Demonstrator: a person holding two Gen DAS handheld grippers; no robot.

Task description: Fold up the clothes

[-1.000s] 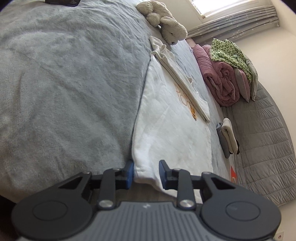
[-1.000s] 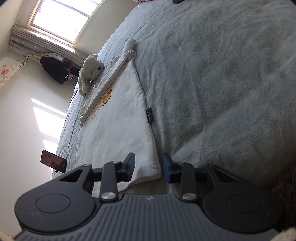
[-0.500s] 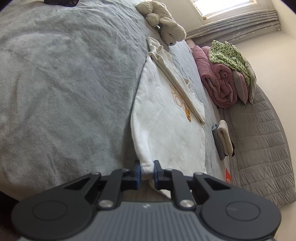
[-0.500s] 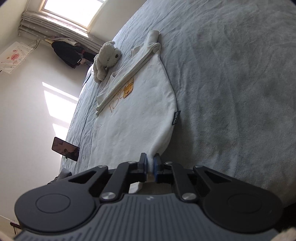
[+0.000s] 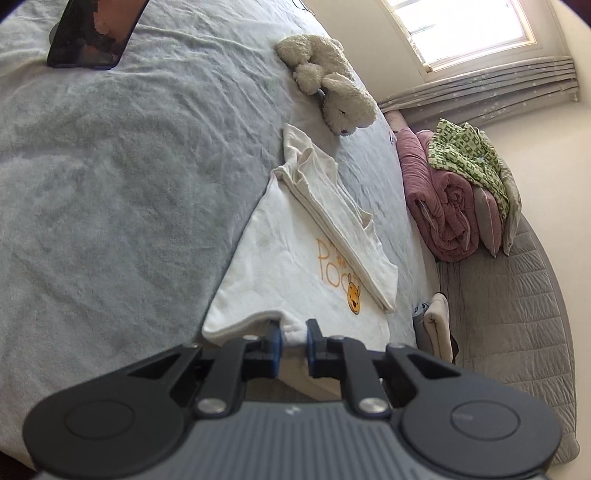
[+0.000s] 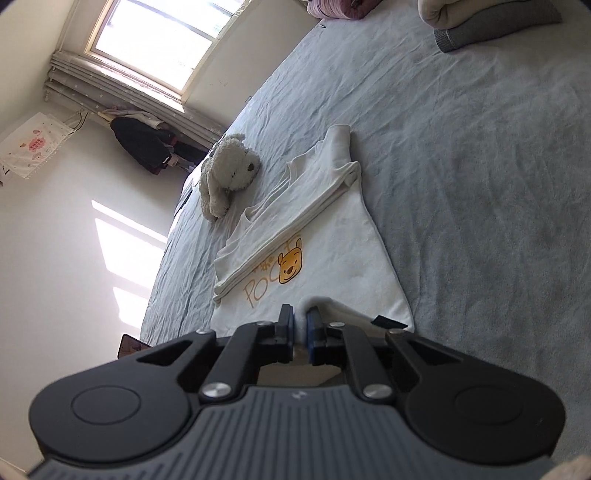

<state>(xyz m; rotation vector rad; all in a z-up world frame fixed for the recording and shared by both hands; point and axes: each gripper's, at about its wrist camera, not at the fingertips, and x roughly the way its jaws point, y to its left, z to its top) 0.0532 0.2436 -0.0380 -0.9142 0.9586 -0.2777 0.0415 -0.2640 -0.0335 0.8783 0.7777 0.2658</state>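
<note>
A white T-shirt (image 5: 291, 258) with an orange bear print lies on the grey bed (image 5: 110, 184), its sleeves folded in across the chest. My left gripper (image 5: 294, 334) is shut on the shirt's bottom hem at one corner, which is lifted off the cover. In the right wrist view the same T-shirt (image 6: 332, 243) shows, and my right gripper (image 6: 300, 325) is shut on the hem at the other corner, also raised. The hem hangs between the two grips.
A cream plush toy (image 5: 328, 81) lies beyond the shirt's collar. A phone (image 5: 92, 33) stands at the far left. Folded clothes (image 5: 436, 325) lie at the bed's right edge; a pink rolled quilt (image 5: 439, 206) and green cloth (image 5: 469, 155) sit on the grey mattress.
Both grippers closed on the shirt's bottom hem corners, then lifted them and carried them forward toward the collar, so the lower part of the shirt is off the bed.
</note>
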